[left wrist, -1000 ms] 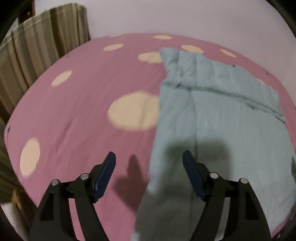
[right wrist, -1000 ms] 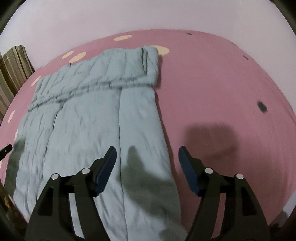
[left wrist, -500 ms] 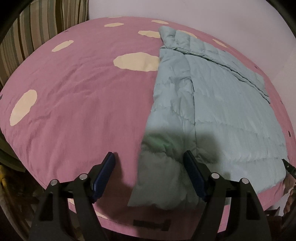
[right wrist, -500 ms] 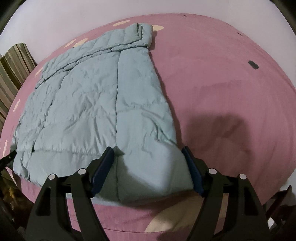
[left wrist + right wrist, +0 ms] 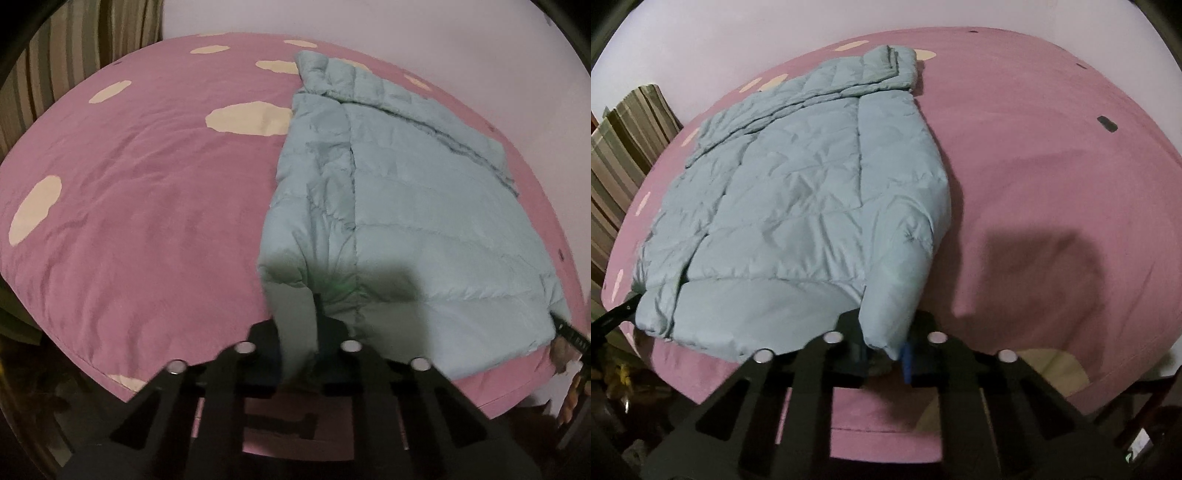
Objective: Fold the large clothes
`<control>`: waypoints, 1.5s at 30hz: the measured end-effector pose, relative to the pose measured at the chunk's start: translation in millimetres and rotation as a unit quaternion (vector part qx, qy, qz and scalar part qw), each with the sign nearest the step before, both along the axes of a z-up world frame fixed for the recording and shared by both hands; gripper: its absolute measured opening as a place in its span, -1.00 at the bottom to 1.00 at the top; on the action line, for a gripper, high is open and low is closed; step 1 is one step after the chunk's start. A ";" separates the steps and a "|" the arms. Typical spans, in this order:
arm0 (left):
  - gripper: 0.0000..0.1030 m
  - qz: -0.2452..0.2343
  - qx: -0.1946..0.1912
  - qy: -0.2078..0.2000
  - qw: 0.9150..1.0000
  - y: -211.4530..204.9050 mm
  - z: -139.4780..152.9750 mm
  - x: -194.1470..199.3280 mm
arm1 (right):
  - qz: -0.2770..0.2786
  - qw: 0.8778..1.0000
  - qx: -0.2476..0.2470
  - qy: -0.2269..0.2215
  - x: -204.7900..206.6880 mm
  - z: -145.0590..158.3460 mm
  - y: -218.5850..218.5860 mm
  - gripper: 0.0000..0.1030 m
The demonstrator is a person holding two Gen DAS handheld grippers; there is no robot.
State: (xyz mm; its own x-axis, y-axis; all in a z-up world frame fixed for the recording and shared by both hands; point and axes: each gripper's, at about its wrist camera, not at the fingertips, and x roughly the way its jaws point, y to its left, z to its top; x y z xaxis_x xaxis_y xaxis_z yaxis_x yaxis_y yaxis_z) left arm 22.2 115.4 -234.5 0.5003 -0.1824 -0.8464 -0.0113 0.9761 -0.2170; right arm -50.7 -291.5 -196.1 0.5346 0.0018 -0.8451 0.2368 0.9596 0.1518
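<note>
My left gripper (image 5: 297,332) and my right gripper (image 5: 884,343) are each clamped on a near corner of the pale blue puffer jacket (image 5: 812,192), which lies spread on the pink bedspread (image 5: 1052,177) with its hem at the bed's near edge and its collar toward the far side. I judge this the start of a fold: next I should lift both corners evenly and carry the hem toward the collar, keeping the bulky padding from sliding.

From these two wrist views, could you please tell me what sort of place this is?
Most likely a bedroom: a light blue puffer jacket lies on a pink bed cover with cream patches, with a striped curtain beside a plain wall.
</note>
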 end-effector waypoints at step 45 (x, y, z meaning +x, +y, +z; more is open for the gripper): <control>0.04 0.054 0.023 -0.072 0.996 -6.3 40.5 206.4 | -0.020 0.994 0.088 -0.055 207.4 20.6 -49.5 -0.42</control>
